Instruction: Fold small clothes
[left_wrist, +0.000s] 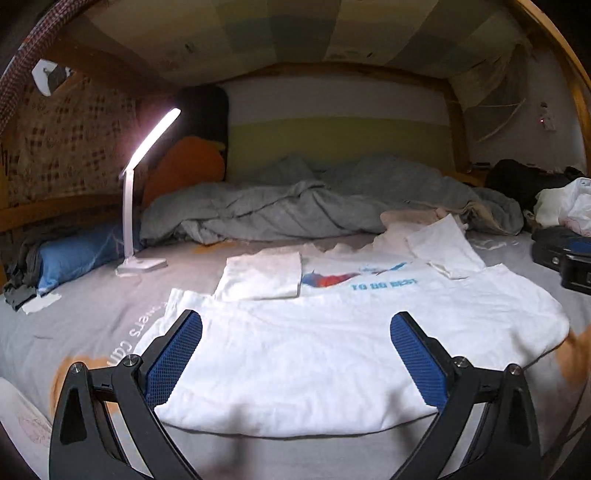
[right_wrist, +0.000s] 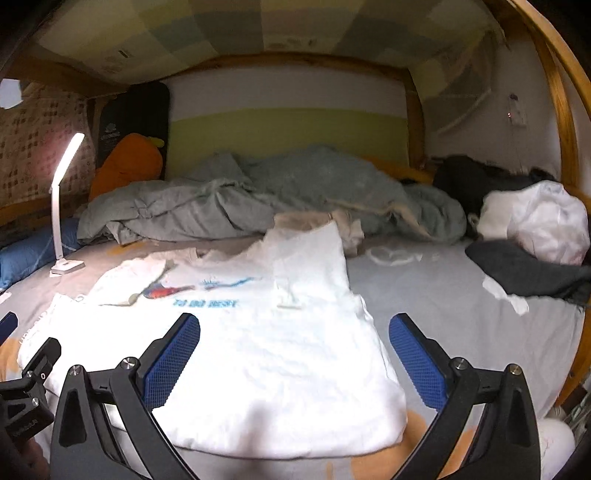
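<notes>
On the bed (left_wrist: 92, 314), one white T-shirt (left_wrist: 314, 350), one lamp (left_wrist: 142, 206)

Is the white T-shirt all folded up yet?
Partly folded. The white T-shirt lies on the bed with both sleeves turned in, body still long.

Location: a home bedroom, specifically a lower bunk bed. Indicators: a wooden bed frame (right_wrist: 554, 110) curves overhead; a grey printed sheet (right_wrist: 461, 314) covers the mattress; a rumpled grey duvet (left_wrist: 295, 206) lies at the far end; a lit white desk lamp (left_wrist: 138, 206) stands beside a blue pillow (left_wrist: 74, 254).
</notes>
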